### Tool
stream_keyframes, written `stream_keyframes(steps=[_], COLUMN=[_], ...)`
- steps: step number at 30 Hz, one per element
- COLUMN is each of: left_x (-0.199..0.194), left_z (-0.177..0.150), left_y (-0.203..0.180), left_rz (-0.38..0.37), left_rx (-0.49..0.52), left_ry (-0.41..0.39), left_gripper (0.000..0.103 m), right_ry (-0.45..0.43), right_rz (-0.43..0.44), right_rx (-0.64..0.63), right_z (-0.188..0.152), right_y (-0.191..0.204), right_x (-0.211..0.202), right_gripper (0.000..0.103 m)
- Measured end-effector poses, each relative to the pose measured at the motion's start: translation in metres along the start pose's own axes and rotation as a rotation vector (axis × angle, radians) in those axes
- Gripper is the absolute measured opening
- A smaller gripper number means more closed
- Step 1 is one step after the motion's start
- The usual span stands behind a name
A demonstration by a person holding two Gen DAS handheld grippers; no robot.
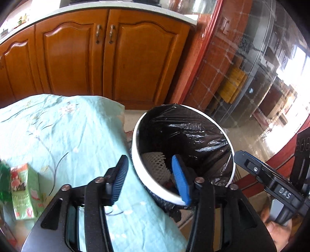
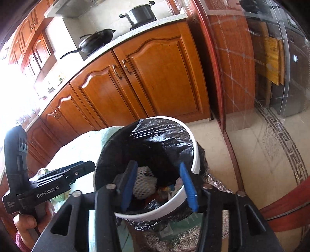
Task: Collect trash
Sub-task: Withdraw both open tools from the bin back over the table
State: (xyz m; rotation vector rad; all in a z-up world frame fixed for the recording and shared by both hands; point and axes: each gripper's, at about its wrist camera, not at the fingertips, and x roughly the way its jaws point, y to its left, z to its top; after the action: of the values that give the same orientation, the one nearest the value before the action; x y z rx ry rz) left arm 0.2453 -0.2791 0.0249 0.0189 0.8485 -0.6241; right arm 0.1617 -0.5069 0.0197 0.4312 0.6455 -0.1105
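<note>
A white bin (image 1: 135,135) lined with a black bag stands beside the table, and in the right wrist view its rim (image 2: 195,155) is close below me. Inside lie a white foam net (image 1: 153,164) (image 2: 144,182) and some mixed wrappers (image 2: 164,191). My left gripper (image 1: 150,160) is open and holds nothing; one finger is over the tablecloth, the other over the bin's mouth. My right gripper (image 2: 157,164) is open above the bin's mouth, also with nothing in it. A green snack packet (image 1: 25,190) lies on the table at the far left.
The table wears a pale green flowered cloth (image 1: 67,131). Wooden cabinets (image 1: 77,58) stand behind it, with a wok (image 2: 96,40) and a pot (image 2: 140,13) on the counter. A glass door (image 1: 242,77) is on the right. A person's hand (image 2: 25,223) grips the left tool's handle.
</note>
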Motion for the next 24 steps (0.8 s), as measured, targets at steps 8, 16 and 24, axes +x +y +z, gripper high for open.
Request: stream_keyframes(steps=[8,16,24], left_x=[-0.047,-0.083,-0.111], left_z=[-0.044,-0.082,-0.113], left_y=[0.031,0.055,0.087], left_rz=[0.047,0.083,0.123], left_rx=[-0.071,-0.104,-0.145], left_ry=[-0.082,-0.105,-0.102], left_gripper=[0.069,0.069,0.069], right_ry=[-0.063,-0.057,-0.038], right_rz=[0.070,0.119,0.154], right_rx=[0.038,0.050,0.016], right_z=[-0.032,-0.062,-0.082], right_y=[0.019,0.045,0.073], right_x=[-0.019,-0.032,-0.042], right_gripper=[0.091,0.091,0.091])
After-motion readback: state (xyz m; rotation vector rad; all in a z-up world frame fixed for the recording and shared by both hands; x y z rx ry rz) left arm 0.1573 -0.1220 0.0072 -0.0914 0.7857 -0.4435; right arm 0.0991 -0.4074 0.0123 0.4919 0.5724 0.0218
